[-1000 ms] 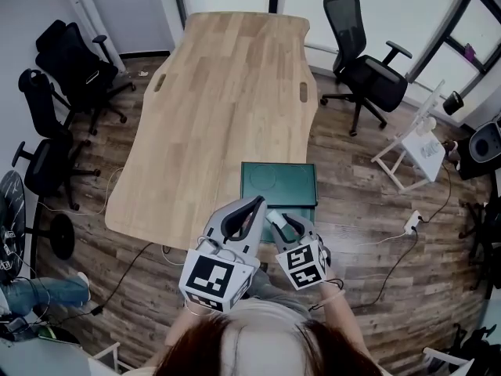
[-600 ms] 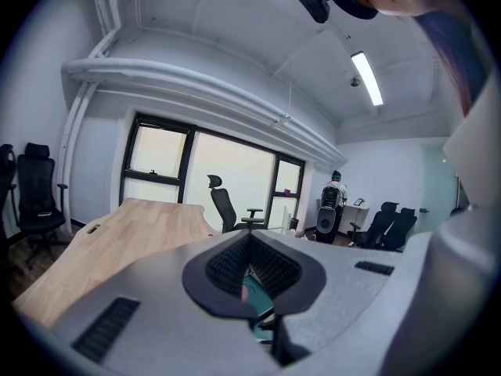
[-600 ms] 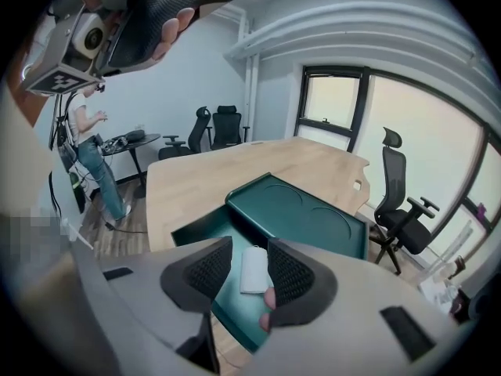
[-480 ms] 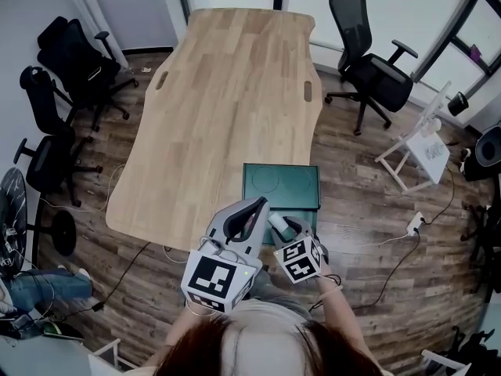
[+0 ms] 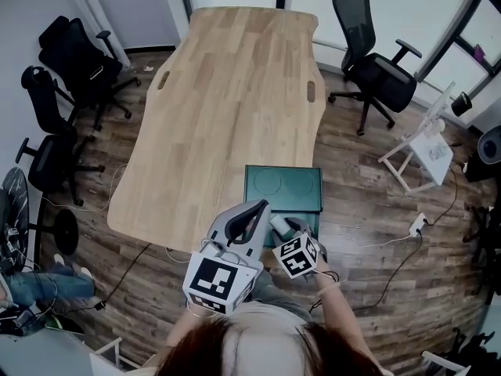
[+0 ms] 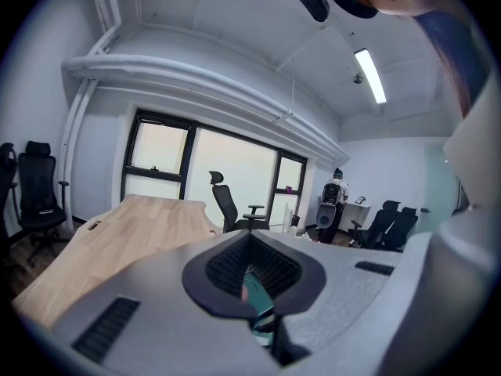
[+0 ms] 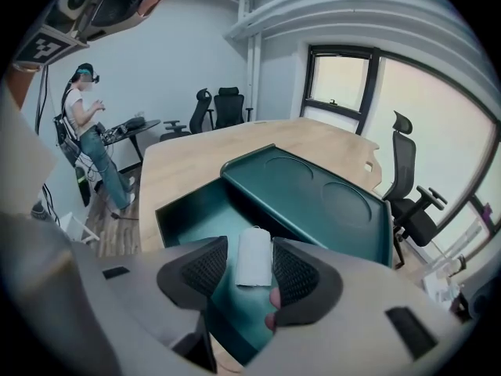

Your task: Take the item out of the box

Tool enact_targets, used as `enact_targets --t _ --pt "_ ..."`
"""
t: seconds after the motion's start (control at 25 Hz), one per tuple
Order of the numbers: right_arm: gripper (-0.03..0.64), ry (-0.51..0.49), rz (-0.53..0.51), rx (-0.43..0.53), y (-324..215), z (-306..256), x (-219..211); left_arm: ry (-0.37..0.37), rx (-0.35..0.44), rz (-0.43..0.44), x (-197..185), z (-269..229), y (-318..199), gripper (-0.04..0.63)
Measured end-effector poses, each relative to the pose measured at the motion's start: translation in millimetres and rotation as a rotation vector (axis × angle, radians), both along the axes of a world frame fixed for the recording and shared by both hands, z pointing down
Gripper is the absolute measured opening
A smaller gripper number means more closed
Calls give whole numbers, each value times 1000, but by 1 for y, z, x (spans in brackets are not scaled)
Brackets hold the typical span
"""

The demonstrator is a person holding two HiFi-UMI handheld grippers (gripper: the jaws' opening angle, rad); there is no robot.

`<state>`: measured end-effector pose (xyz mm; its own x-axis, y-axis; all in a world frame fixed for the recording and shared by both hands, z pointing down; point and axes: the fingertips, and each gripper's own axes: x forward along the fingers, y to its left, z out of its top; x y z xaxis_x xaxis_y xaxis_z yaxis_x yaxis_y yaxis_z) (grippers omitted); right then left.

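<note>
Since the earlier frame the right gripper [image 7: 250, 269] has sunk lower into the green box [image 7: 185, 210], and its marker cube looks smaller from the head view. Its fingers have just been opening and now stand wide and released. The white roll [image 7: 254, 254] lies between them, but the pads do not press on it, and a sliver of green floor shows on the 9 o'clock side. The left gripper [image 6: 250, 246] hangs level above the counter [image 5: 227, 100], fingers clenched on nothing.

The roll lies flat on the box floor. From the head view the box sits at the counter's 5 o'clock edge, with its lid [image 7: 329, 202] thrown back toward 12 o'clock.

I judge this to be the reach, with the grasp not yet taken. Next I need to settle a little lower, close across the roll's narrow width, then lift straight up clear of the walls and the lid.

In the right gripper view the roll's long axis runs from 6 to 12 o'clock, in line with the fingers. Both ends look much alike, so I cannot tell which is the front.
</note>
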<state>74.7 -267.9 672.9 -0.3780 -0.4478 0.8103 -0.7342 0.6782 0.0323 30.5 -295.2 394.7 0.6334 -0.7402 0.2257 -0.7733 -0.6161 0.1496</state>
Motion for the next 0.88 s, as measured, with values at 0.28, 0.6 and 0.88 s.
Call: enact_targets --t 0.28,0.6,0.88 --pt "202 24 -3 -36 -3 16 -1 -8 -16 -4 -2 4 -1 8" --pt "207 47 -19 -74 -4 33 -2 -19 -30 -15 -6 9 -2 8" --pt "207 58 -18 -101 -6 43 -2 -27 -37 -17 -8 10 -3 8"
